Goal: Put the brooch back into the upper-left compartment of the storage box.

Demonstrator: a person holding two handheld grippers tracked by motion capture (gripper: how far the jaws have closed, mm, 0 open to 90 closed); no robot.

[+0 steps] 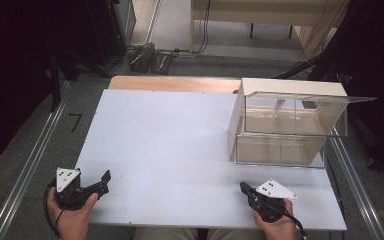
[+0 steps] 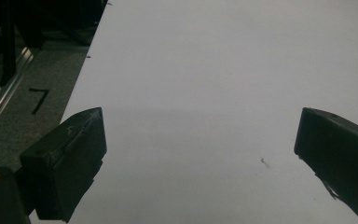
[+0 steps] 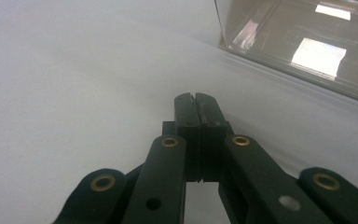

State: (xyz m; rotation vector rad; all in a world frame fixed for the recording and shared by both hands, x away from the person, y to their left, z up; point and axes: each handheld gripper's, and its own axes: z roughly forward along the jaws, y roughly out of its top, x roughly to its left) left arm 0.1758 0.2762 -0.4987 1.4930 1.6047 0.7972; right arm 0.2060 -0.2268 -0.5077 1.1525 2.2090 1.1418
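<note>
Both grippers rest at the table's (image 1: 180,135) near edge: left gripper (image 1: 102,182) spread apart, right gripper (image 1: 244,188) pressed together just near of the clear box (image 1: 285,130).

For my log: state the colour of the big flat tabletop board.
White tabletop board, best in the high view.

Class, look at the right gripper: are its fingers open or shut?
Shut. In the right gripper view, the right gripper has its two black fingers pressed flat together, nothing between them, above the bare white table.

Black hand-held gripper (image 1: 106,179) – grey three-cornered plate (image 1: 67,178), brass rivets (image 3: 170,142), trailing cable (image 1: 49,210)
</note>
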